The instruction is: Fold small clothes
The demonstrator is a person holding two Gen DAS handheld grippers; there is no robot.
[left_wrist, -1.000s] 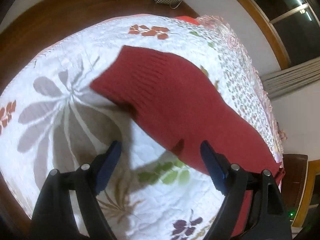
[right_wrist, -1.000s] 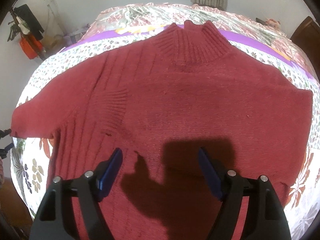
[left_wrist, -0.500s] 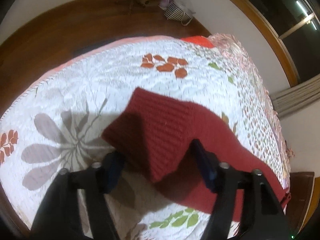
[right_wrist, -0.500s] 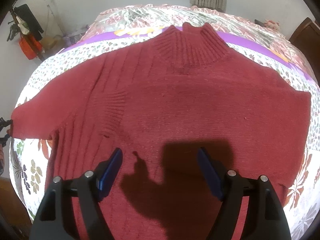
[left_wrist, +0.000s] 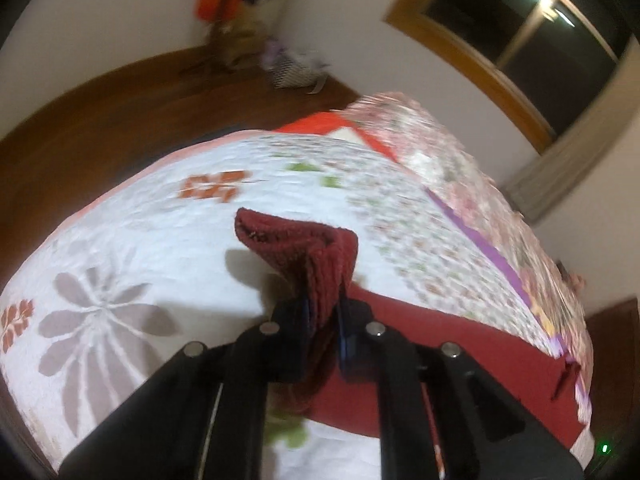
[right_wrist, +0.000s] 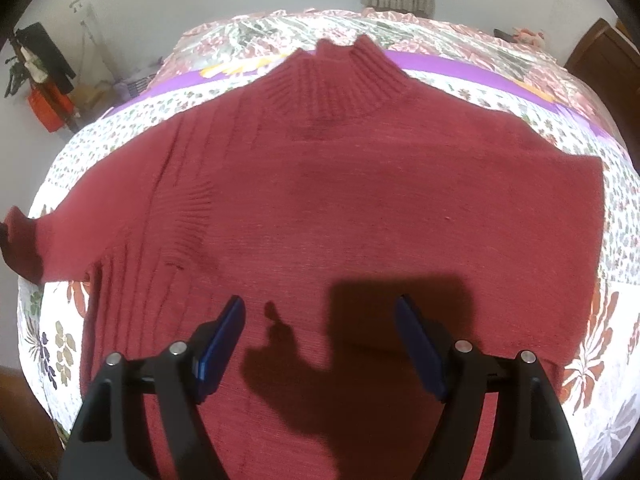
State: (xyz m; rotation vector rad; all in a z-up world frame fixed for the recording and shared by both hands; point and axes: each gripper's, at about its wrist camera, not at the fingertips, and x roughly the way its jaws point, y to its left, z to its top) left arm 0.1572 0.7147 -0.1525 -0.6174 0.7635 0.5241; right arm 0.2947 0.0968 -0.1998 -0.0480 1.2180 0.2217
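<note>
- Left wrist view: the left gripper (left_wrist: pixel 323 312) is clenched on the ribbed cuff (left_wrist: pixel 304 240) of a dark red knitted sweater (left_wrist: pixel 460 344), the cuff bunched and raised off the quilted floral bedspread (left_wrist: pixel 132 248). The sleeve trails back along the bed. The frame is blurred.
- Right wrist view: the right gripper (right_wrist: pixel 320 344) hovers over the sweater's body (right_wrist: pixel 360 200) with its blue fingers (right_wrist: pixel 224 340) spread and empty. The sweater lies flat across the bed, ribbed collar (right_wrist: pixel 344 80) at the far side, one sleeve stretched out.
- The knit looks soft, limp and fairly thick; it should drape and sag, so cuffs, hem and shoulder seams seem the best holds.
</note>
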